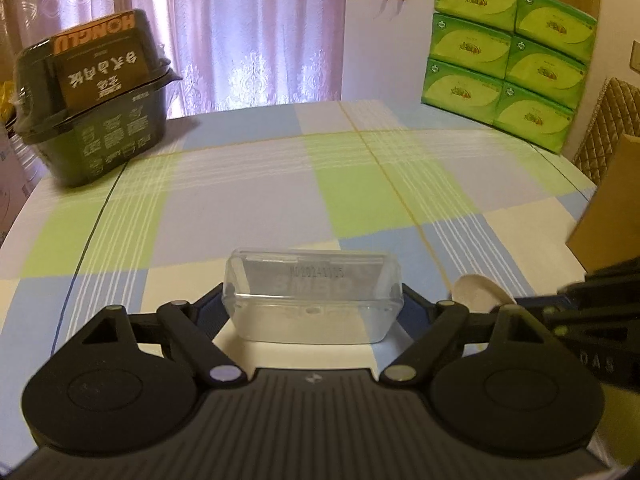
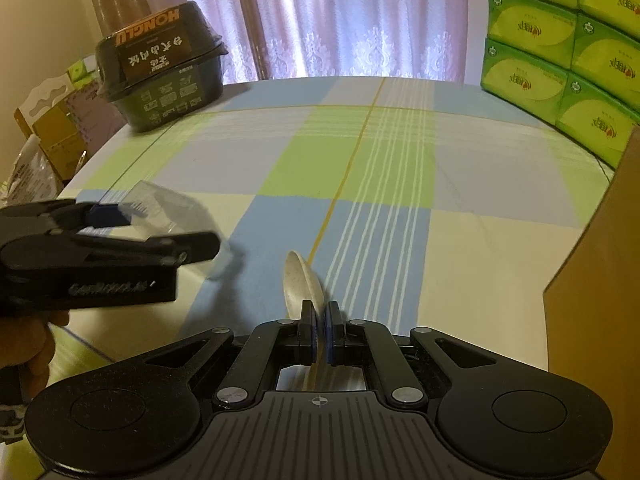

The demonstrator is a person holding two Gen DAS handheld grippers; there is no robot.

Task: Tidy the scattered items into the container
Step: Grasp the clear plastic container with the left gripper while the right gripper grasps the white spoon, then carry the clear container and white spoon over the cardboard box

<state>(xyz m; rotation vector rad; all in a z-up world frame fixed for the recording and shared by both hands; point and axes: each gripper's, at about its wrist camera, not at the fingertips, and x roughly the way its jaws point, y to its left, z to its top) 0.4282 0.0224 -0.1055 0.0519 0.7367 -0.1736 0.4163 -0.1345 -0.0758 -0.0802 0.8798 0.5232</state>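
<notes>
Left wrist view: left gripper [image 1: 313, 307] jaws pinch clear plastic box [image 1: 313, 300]; right of box, right gripper [image 2: 319, 334] jaws clamp cream spoon [image 2: 301, 282].

Light is dim and warm, coming mostly through the sheer curtain [image 1: 224, 36] at the far end; the fabric glows pinkish-white where daylight passes. The checked tablecloth [image 1: 280, 200] is evenly lit, with only faint, soft shadows. The stacked green tissue packs [image 1: 508, 76] are the brightest colour in view and carry a slight sheen. Both views bow strongly: the table edges curve, and dark vignetting fills the corners. Detail is soft throughout. In the right wrist view the left gripper [image 2: 132, 216] and the clear box [image 2: 180, 224] it holds are smeared by motion blur. The dark food tub [image 1: 92, 96] has a dull highlight on its wrap.
</notes>
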